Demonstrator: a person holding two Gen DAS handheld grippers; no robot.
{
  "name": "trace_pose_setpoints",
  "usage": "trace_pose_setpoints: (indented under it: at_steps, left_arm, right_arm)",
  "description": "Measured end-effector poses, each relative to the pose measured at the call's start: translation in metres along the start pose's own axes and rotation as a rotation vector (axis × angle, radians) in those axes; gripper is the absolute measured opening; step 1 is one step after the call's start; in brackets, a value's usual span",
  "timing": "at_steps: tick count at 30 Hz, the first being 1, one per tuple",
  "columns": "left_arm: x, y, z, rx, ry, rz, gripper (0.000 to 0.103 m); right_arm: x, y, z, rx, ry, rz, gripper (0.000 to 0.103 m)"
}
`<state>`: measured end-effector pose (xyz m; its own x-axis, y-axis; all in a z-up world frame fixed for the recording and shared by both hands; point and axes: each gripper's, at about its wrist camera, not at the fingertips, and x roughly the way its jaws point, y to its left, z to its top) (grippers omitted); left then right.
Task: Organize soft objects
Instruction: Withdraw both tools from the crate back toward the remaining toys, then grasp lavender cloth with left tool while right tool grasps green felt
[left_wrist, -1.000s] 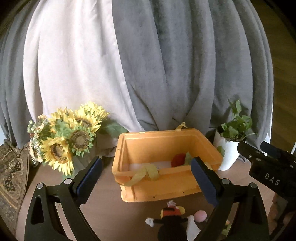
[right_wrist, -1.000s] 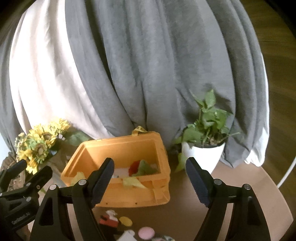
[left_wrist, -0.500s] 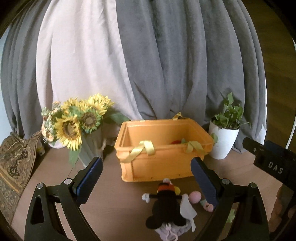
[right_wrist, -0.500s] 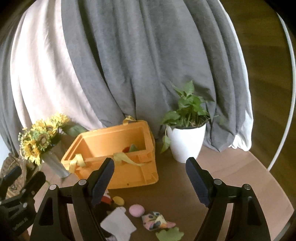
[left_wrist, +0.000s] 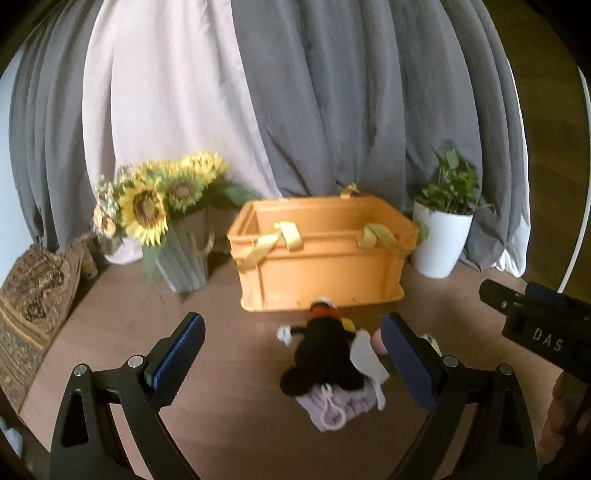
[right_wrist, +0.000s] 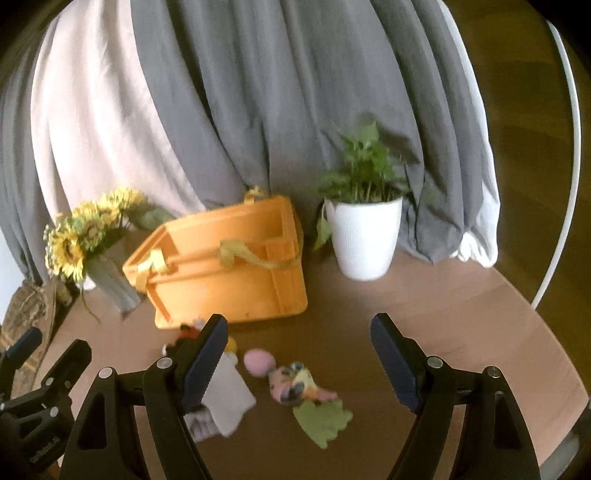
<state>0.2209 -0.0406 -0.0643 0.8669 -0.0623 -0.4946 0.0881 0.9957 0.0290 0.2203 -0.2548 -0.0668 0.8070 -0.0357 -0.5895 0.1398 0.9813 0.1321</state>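
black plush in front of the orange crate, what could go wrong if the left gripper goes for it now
The black plush lies on a lilac pouch with a white cloth against it, so the open left gripper might drag those along. The right gripper hangs close beside it over the same pile; the two may bump. The crate wall stands just behind.

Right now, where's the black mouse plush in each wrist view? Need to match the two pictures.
Left wrist: black mouse plush lies low and right of centre, between the open jaws, just in front of the orange crate.
Right wrist: low left, mostly hidden behind the gripper's left finger; only its red and black top shows at the crate's near bottom edge.
Shared landmark: the orange crate with yellow ribbon handles.
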Motion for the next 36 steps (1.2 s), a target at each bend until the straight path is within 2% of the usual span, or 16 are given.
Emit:
trace_pose_setpoints:
  at_steps: [6, 23, 36]
  left_arm:
    - [0.002, -0.011, -0.015, 0.009, 0.043, 0.007, 0.097]
    - [0.027, -0.03, -0.045, 0.046, 0.128, -0.004, 0.094]
    - [0.06, -0.029, -0.085, 0.038, 0.249, -0.003, 0.081]
  right_arm:
    - [0.007, -0.01, -0.021, 0.003, 0.068, 0.023, 0.08]
    - [0.03, -0.028, -0.055, 0.003, 0.182, 0.027, 0.08]
    - [0.053, -0.027, -0.082, -0.023, 0.25, 0.018, 0.079]
